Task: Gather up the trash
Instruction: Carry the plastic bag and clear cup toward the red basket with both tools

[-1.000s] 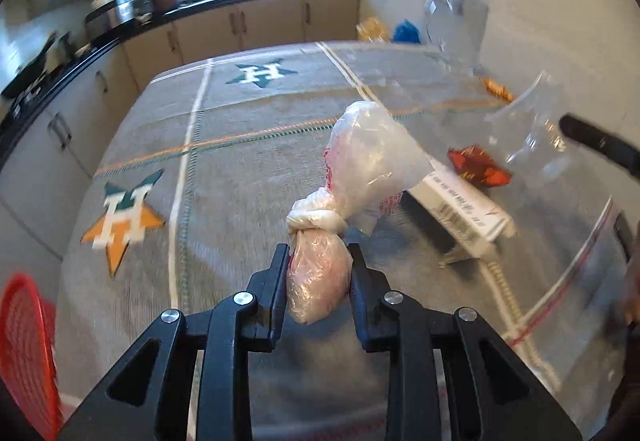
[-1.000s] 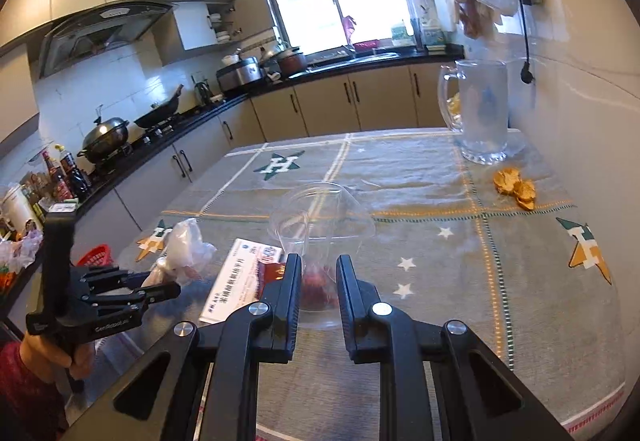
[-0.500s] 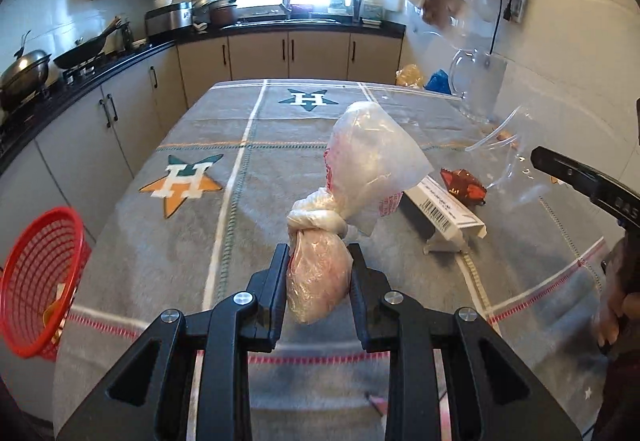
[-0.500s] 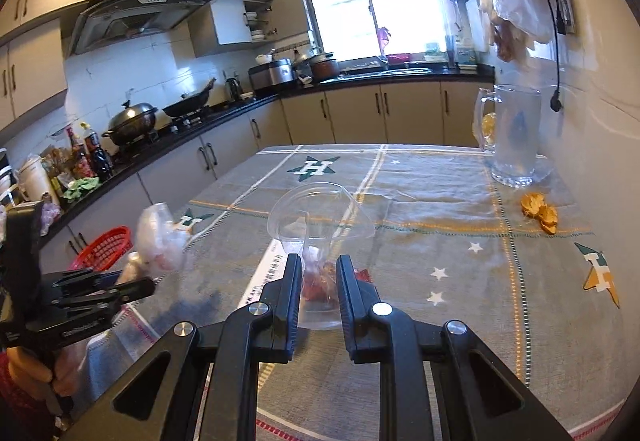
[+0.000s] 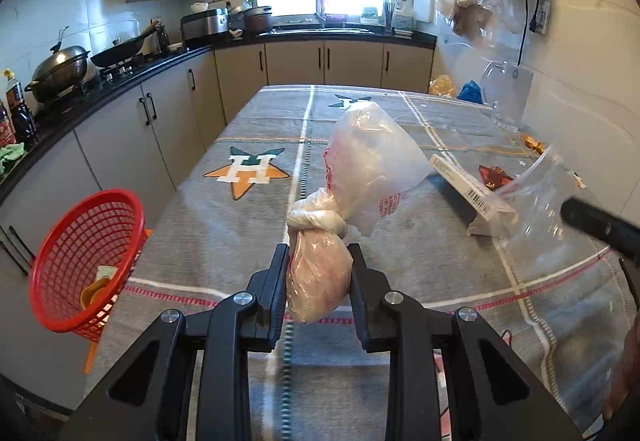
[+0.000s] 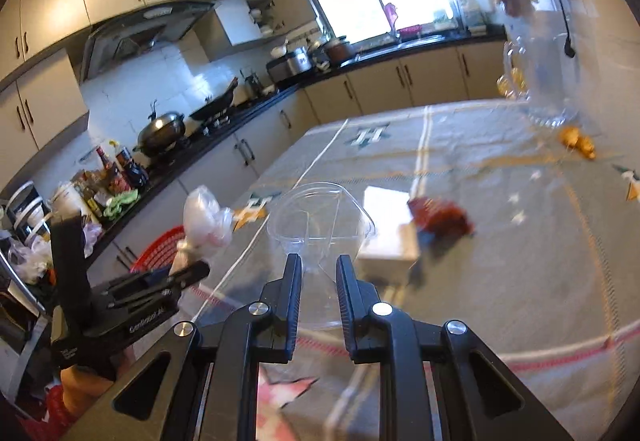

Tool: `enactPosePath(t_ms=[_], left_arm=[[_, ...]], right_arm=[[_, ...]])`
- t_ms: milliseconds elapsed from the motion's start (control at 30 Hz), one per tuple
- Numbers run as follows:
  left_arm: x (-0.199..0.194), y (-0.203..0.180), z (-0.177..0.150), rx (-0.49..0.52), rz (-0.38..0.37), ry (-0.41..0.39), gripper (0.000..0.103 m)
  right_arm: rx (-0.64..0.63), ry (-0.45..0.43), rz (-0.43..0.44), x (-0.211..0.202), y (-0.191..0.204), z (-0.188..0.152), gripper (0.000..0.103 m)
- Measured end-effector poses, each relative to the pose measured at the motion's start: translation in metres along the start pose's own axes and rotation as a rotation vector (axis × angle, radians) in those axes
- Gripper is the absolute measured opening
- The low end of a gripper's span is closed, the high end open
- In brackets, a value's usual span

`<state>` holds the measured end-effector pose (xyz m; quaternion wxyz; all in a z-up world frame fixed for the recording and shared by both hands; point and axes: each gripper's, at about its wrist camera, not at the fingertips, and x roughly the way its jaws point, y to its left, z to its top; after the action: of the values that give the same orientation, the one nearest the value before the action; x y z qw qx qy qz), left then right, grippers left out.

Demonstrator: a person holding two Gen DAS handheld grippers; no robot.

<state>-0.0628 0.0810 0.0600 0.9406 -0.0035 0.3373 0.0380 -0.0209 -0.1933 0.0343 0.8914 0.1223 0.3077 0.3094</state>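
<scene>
- Kitchen with cream cabinets, black counters and a bright window at the back; up front is a worktop (image 5: 224, 209) covered in a grey cloth with star-and-H patches.
- Left wrist view: the left hand-held gripper (image 5: 318, 273) is clamped on the lower bulge of a knotted plastic bag (image 5: 360, 177), held up above the cloth. The knot sits just above the fingertips and the loose top of the bag puffs up and to the right.
- Off the worktop's left edge there's a red basket (image 5: 86, 253), tilted with its opening facing the camera, with some yellowish bits inside.
- On the right, a white box (image 5: 472, 189) with a barcode lies on the cloth, and a red wrapper (image 5: 494, 177) sits just behind it.
- A clear cup (image 5: 548, 209) shows at the right edge, blurry, with a black finger of the other gripper poking in beside it.
- Back right near the wall stands a glass jug (image 5: 506, 97), with an orange scrap (image 5: 534, 143) on the cloth near it.
- Right wrist view: the right hand-held gripper (image 6: 318, 273) is pinched narrow on the bottom end of the clear cup (image 6: 320, 217), mouth pointing away from the camera, lifted off the cloth.
- Just beyond the cup are the white box (image 6: 390, 229) and the red wrapper (image 6: 440, 219), touching or nearly so; it's too blurry to call.
- Far left you can see the left hand-held gripper (image 6: 196, 269) with the plastic bag (image 6: 204, 221), and the red basket (image 6: 160, 249) peeking out behind it.
- The glass jug (image 6: 548, 81) and orange scrap (image 6: 578, 141) are at the far right.
</scene>
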Motion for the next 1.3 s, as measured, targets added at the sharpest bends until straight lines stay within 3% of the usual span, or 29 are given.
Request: enactPosePath(t_ms=[767,1300], left_arm=[[-0.023,0.04,-0.017,-0.062,0.031,-0.029,0.027],[-0.037,0.104,-0.016,-0.165,0.087,-0.057,0.027]], right_arm=[[-0.047,0.038,0.012,0.015,0.064,-0.003,0.02],[-0.089,0.09,0.064,0.048,0.112,0.016,0.02]])
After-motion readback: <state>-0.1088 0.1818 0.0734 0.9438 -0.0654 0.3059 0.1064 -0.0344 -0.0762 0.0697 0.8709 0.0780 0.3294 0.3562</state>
